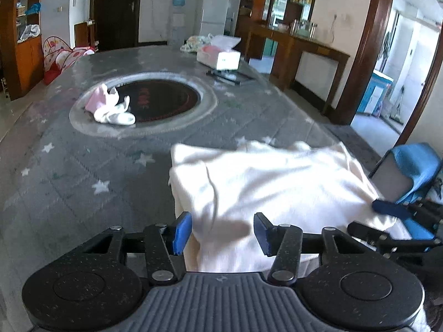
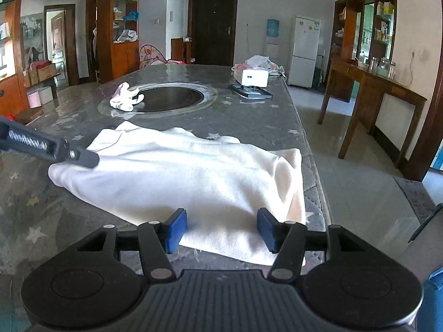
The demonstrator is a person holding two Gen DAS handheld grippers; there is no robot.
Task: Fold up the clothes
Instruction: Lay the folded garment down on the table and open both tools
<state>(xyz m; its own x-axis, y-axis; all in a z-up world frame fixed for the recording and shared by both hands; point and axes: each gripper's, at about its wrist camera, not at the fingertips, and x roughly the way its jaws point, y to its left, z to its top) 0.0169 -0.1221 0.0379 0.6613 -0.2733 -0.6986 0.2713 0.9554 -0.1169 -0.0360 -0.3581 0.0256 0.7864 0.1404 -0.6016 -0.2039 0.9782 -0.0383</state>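
Cream soft knit garment (image 2: pixel 193 171) lay rumpled on grey star-print worktop (image 1: pixel 83 171). Likely light, limp, drapey; best pinched at near hem corners. Left claw (image 1: pixel 223 232) and right claw (image 2: pixel 221 228) both gaped wide, holding nothing.

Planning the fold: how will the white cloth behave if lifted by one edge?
The white cloth probably droops: it lies in soft wrinkles. It looks thin, so likely light. One edge overhangs the table, so pulling may slide it off.

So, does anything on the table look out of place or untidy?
Yes. A crumpled bundle of small clothes lies on the glass ring around the dark round inset. The cream garment is rumpled, one corner hanging over the table's edge.
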